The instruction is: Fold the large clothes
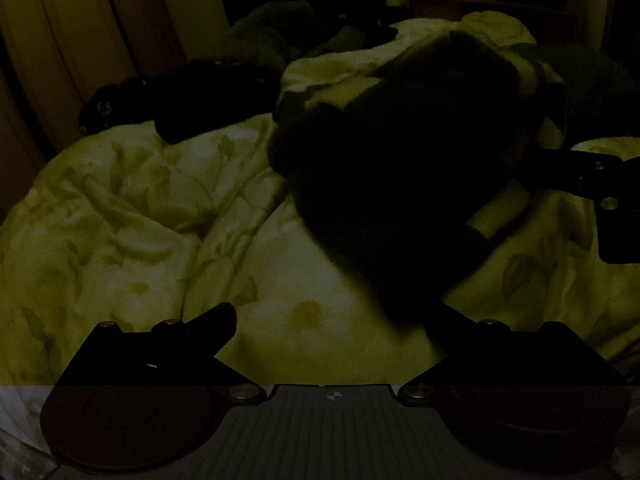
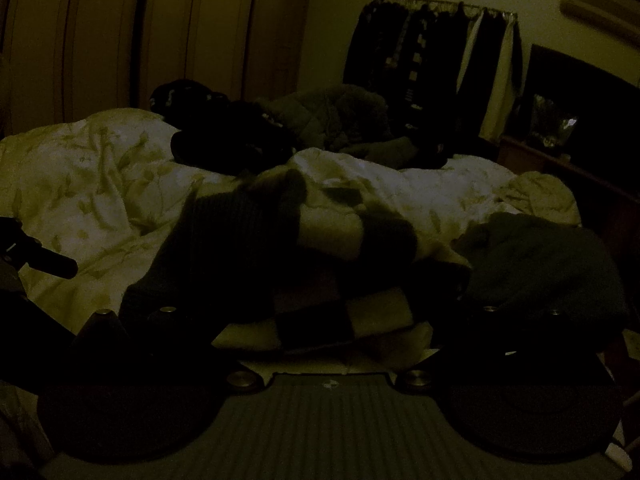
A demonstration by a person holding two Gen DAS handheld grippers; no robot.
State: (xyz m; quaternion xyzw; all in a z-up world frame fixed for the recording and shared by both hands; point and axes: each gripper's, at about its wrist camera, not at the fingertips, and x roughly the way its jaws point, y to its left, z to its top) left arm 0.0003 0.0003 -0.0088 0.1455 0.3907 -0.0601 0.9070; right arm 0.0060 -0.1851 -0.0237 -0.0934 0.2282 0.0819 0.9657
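Observation:
The room is very dark. A large dark and pale checked garment (image 1: 400, 168) lies bunched on a leaf-print duvet (image 1: 140, 220). My left gripper (image 1: 332, 320) is wide open; its left fingertip (image 1: 216, 324) is bare and its right finger is hidden under the garment's near corner. In the right wrist view the garment (image 2: 280, 240) lies right in front of and over my right gripper (image 2: 320, 320), whose fingers are hidden by cloth. The right gripper also shows at the right edge of the left wrist view (image 1: 592, 176).
Other dark clothes (image 2: 240, 140) and a quilted jacket (image 2: 340, 116) are piled at the far side of the bed. A dark garment (image 2: 540, 260) lies to the right. A clothes rack (image 2: 432, 64) stands against the far wall, wardrobe doors (image 2: 120, 40) at left.

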